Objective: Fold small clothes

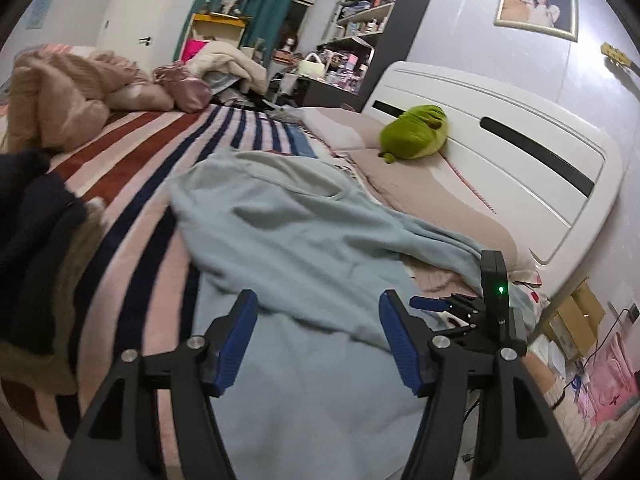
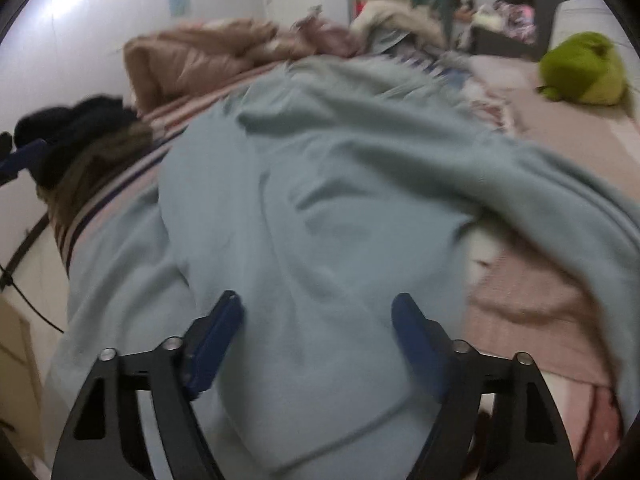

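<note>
- Bed [image 1: 132, 168]: striped blanket in pink, red and navy, takes up most of the left wrist view; white headboard [image 1: 500, 148] at far right.
- Light blue garment [image 1: 304, 248]: spread rumpled across the near middle of the bed, wrinkled, one long part trailing to the right over a pink knit cloth [image 2: 528, 312]. Fills most of the right wrist view [image 2: 320, 208]; that view is motion-blurred.
- Beige quilt [image 1: 60, 96]: bunched at the far left of the bed.
- Dark clothes pile [image 1: 36, 240]: near left, navy on top of olive-brown, beside the garment's left edge, apart from it.
- Pillows [image 1: 400, 176]: far right by the headboard, green plush toy [image 1: 416, 130] sitting on them.
- Left gripper [image 1: 318, 344]: fingers spread wide, nothing between them, over the near part of the garment. Can't tell if the tips touch the cloth.
- Right gripper [image 2: 318, 344]: fingers also spread wide, nothing clamped, blue pads [image 2: 214, 348] either side of a stretch of the garment near its hem. Contact unclear from the blur. It shows in the left wrist view too [image 1: 444, 305], at the garment's near right edge.
</note>
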Motion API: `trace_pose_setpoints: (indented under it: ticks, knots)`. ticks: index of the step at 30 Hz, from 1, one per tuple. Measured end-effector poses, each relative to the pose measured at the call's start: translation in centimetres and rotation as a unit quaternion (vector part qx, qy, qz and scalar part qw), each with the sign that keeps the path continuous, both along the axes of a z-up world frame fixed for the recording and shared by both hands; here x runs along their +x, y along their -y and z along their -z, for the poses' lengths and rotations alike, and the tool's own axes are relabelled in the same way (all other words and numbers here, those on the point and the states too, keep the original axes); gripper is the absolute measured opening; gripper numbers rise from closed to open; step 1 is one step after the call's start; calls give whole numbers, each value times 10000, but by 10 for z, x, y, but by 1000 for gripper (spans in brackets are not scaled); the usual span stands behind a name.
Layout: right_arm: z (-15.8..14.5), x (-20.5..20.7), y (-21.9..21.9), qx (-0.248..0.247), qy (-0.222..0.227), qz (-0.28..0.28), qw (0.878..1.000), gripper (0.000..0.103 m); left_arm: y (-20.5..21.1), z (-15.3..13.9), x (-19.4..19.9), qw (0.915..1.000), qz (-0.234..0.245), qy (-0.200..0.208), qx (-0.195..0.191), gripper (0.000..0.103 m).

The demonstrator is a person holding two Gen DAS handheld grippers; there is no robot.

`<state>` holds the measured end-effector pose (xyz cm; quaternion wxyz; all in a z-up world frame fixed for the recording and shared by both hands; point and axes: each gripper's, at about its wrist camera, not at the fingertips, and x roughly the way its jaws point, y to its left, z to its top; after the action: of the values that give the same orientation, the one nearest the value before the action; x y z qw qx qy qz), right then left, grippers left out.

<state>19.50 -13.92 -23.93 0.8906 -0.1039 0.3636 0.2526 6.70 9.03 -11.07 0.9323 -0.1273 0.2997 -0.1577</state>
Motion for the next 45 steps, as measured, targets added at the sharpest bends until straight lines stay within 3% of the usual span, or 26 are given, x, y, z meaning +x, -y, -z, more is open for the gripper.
trace_pose_setpoints:
  ticks: [2, 3, 4, 6, 8, 13, 15, 17, 18, 21, 23, 24, 26, 27, 28, 38, 45]
  knots:
    - [7, 5, -11, -120, -178, -280, 9994, 54, -13, 7, -2, 9999, -91, -36, 34, 61]
    - [9, 5, -18, -272, -216, -337, 9988, 35, -16, 13, 0, 9999, -136, -58, 57, 62]
    - [9, 3, -22, -438, -129, -293, 9985, 24, -20, 18, 1, 9997, -199, -101, 106, 62]
    - [8, -1, -25, -509, -106, -284, 9982, 8, -22, 26, 4, 9994, -278, -155, 136, 62]
    - [6, -2, -23, -462, -140, -257, 9985, 3, -27, 33, 8, 9991, -340, -220, 94, 62]
    - [-14, -3, -6, -469, 138, 78, 9988, 2, -35, 45, 16, 9986, -439, -285, 75, 63]
    - [-15, 3, 0, -475, 41, 136, 9988, 5, -36, 47, 18, 9983, -484, -324, 82, 63]
    - [-9, 19, -1, -458, -327, 121, 9983, 46, -36, 49, 18, 9982, -494, -334, 46, 63]
    - [-7, 21, 0, -421, -393, 67, 9983, 74, -36, 49, 18, 9983, -489, -330, 35, 63]
    - [3, 23, -10, -335, -651, -300, 9969, 78, -34, 50, 17, 9981, -517, -343, 39, 65]
    - [5, 17, -20, -452, -541, -465, 9964, 76, -34, 52, 17, 9979, -534, -368, 32, 65]
    - [6, 15, -24, -491, -520, -521, 9961, 66, -34, 53, 17, 9978, -540, -388, 28, 65]
    - [7, 12, -25, -516, -477, -473, 9964, 43, -34, 53, 17, 9977, -546, -411, 26, 65]
    - [6, 11, -24, -586, -377, -361, 9969, 17, -33, 53, 17, 9976, -547, -413, 27, 65]
    - [5, 9, -21, -545, -374, -338, 9972, 6, -33, 53, 17, 9977, -540, -403, 27, 65]
    - [-30, -21, -7, -396, 506, 43, 9979, 1, -31, 58, 21, 9968, -600, -433, 293, 69]
    - [-41, -29, 23, -258, 662, 456, 9964, 1, -37, 66, 30, 9949, -729, -589, 366, 69]
